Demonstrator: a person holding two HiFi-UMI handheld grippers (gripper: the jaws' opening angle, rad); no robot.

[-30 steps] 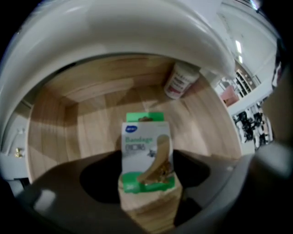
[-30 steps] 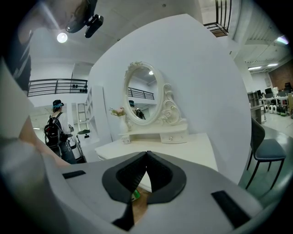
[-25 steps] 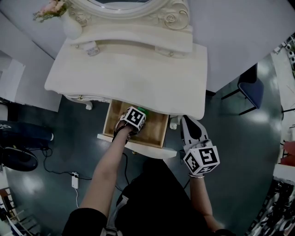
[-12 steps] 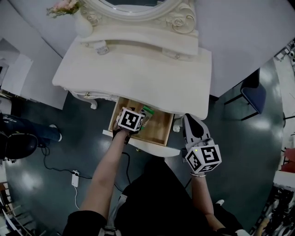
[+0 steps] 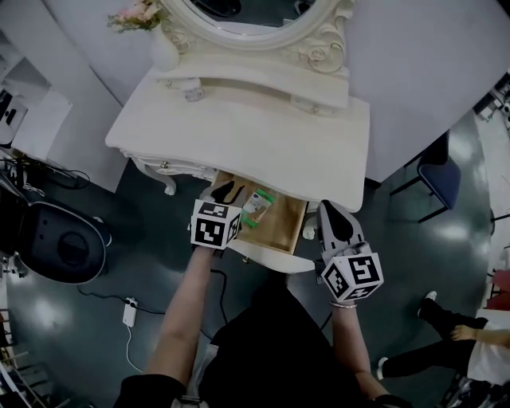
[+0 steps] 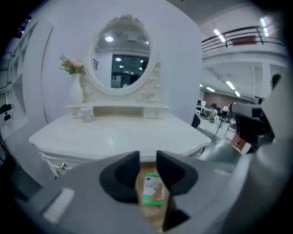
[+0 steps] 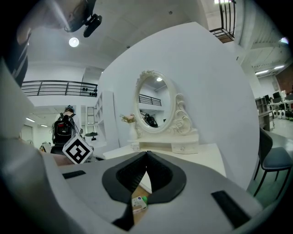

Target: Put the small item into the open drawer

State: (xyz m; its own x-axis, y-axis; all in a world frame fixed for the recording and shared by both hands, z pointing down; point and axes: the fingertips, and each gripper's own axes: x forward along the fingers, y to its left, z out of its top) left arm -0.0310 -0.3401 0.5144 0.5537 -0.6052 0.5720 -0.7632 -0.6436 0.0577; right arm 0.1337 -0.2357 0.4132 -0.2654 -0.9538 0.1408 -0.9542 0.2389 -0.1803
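Note:
The small item, a white and green packet (image 5: 256, 205), lies flat in the open wooden drawer (image 5: 288, 225) of the white dressing table (image 5: 239, 131). My left gripper (image 5: 224, 192) hangs over the drawer's left front corner, clear of the packet. In the left gripper view its jaws (image 6: 147, 160) are closing with a narrow gap and nothing between them; the packet (image 6: 152, 189) shows beyond them. My right gripper (image 5: 331, 210) hovers at the drawer's right end. Its jaws (image 7: 146, 159) are shut and empty, with the packet (image 7: 139, 202) visible below.
An oval mirror (image 5: 253, 17), a vase of flowers (image 5: 163, 46) and a small jar (image 5: 194, 93) stand at the table's back. A dark round seat (image 5: 68, 247) is at left, a power strip (image 5: 128, 311) on the floor, a blue chair (image 5: 438, 159) and a person (image 5: 450, 344) at right.
My left gripper has drawn back out of the drawer towards the near left, leaving the packet lying inside, and its jaws have narrowed. The right gripper has stayed in place.

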